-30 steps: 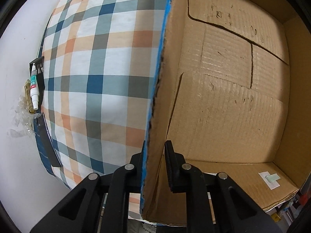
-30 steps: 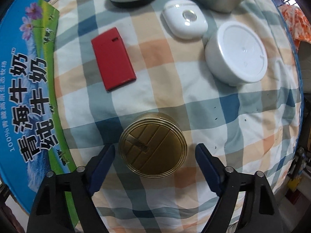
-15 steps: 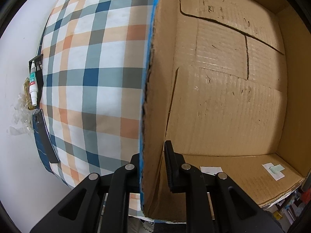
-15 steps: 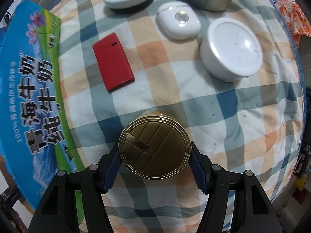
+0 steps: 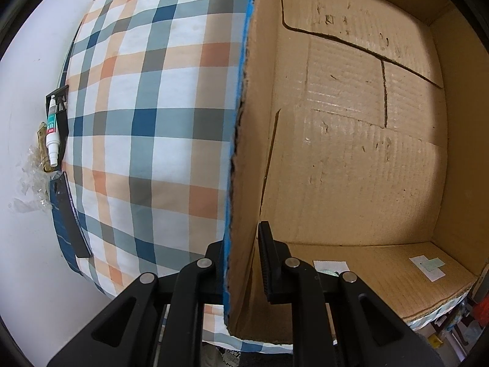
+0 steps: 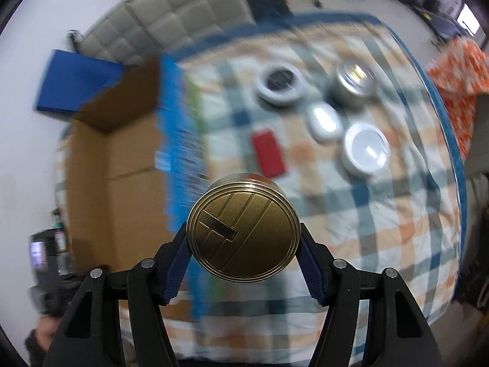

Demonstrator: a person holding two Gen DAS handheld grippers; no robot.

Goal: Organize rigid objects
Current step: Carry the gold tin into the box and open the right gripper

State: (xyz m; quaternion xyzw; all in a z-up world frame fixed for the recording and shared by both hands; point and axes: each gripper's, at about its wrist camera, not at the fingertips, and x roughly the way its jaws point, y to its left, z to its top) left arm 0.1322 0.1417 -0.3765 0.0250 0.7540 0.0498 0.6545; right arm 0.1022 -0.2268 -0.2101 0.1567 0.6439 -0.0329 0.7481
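The right gripper [image 6: 244, 252] has its jaws closed on the gold round tin [image 6: 243, 231], whose lid faces the camera at lower centre of the frame, one blue pad pressed against each side, above the plaid bedcover [image 6: 382, 214]. The left gripper [image 5: 241, 263] has its jaws pinched nearly shut on the side wall of the cardboard box [image 5: 351, 140], one finger inside and one outside, at lower centre.

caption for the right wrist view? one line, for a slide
Right gripper clamps a round gold tin above the plaid cloth, with the open cardboard box to the left.
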